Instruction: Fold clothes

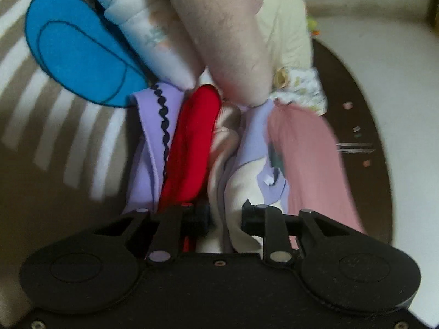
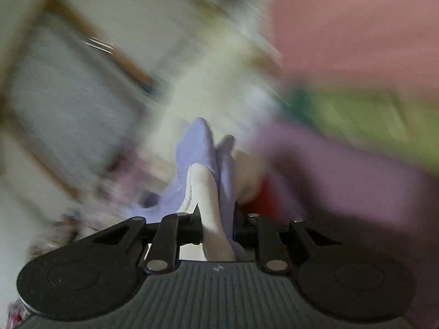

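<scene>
- Left claw (image 1: 221, 218) clamped on bunched garment (image 1: 192, 142): lilac, red, cream folds run lengthwise away from the camera.
- Right claw (image 2: 216, 229) pinches the lilac-white cloth edge (image 2: 205, 181), standing upright.
- Beyond: pink cloth (image 1: 310, 159), blue patch (image 1: 79, 46); background blurred.

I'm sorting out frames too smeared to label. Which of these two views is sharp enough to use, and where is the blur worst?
Left wrist view: mostly sharp; the red fabric and blue patch read clearly, only the pink cloth at right smears. Right wrist view: heavy motion blur across the background; only the lilac-and-white garment near the fingers stays crisp. Both show fisheye bending at the edges.
</scene>
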The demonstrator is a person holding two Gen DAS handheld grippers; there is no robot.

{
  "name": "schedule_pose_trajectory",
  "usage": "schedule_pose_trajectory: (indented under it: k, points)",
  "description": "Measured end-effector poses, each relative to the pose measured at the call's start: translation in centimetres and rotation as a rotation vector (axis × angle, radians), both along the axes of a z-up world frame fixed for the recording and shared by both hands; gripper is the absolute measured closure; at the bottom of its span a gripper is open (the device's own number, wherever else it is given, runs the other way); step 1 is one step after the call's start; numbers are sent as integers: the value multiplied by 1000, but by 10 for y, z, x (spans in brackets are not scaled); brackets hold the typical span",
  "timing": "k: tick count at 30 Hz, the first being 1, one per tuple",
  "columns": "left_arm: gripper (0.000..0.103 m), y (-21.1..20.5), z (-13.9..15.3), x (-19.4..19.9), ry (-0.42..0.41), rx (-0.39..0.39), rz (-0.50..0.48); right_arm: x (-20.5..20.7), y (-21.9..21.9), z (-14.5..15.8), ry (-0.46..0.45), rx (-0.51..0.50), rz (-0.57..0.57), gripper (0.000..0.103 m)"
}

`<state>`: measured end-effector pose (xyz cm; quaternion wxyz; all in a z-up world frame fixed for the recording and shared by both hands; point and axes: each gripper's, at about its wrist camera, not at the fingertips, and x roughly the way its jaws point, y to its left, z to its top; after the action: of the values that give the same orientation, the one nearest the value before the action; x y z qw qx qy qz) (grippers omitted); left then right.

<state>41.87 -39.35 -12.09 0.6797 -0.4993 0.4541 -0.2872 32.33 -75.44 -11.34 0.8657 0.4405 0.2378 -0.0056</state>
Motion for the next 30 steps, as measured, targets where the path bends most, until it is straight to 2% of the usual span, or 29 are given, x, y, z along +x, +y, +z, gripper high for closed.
schedule_pose_trajectory:
  k: [1, 2, 4, 5, 7, 9, 11, 14, 18, 20, 22, 24, 27, 29, 30]
  points:
    - [77, 1, 4, -1, -11, 6, -5, -1, -7, -14, -20, 68, -19, 83]
    - [76, 4, 7, -2, -18, 7, -9, -1, -9, -14, -26, 81, -23, 82]
    - [72, 12, 10, -4, -7, -9, -9, 2, -6, -7, -16, 26, -18, 79]
    - [63, 18, 12, -6, -4, -14, -6, 2, -5, -6, -16, 19, -26, 77]
    - [55, 32, 21, -16, -25, 5, -3, -6, -7, -1, -27, 39, -71, 70]
    - [45, 48, 29, -29, -44, 41, -2, -21, -8, 7, -33, 15, -134, 51]
    - [42, 65, 34, -46, -61, 85, 3, -40, -6, 16, -39, -29, -197, 48]
    - [39, 97, 44, -70, -112, 155, 8, -60, 12, 26, 7, -117, -196, 38]
    - [33, 145, 59, -110, -206, 287, 11, -91, 61, 43, 81, -260, -154, 25]
    - [24, 170, 67, -133, -250, 364, 10, -112, 91, 56, 102, -305, -124, 20]
    - [19, 197, 75, -155, -286, 452, 28, -132, 129, 69, 102, -352, -85, 11]
    - [19, 232, 88, -182, -322, 518, 54, -146, 174, 84, 88, -398, -33, 4]
    - [16, 275, 109, -215, -382, 628, 104, -156, 233, 102, 70, -450, 35, 1]
    - [7, 293, 126, -233, -427, 728, 143, -162, 274, 113, 63, -492, 84, 0]
    - [6, 304, 134, -243, -446, 773, 160, -163, 295, 119, 59, -512, 105, 0]
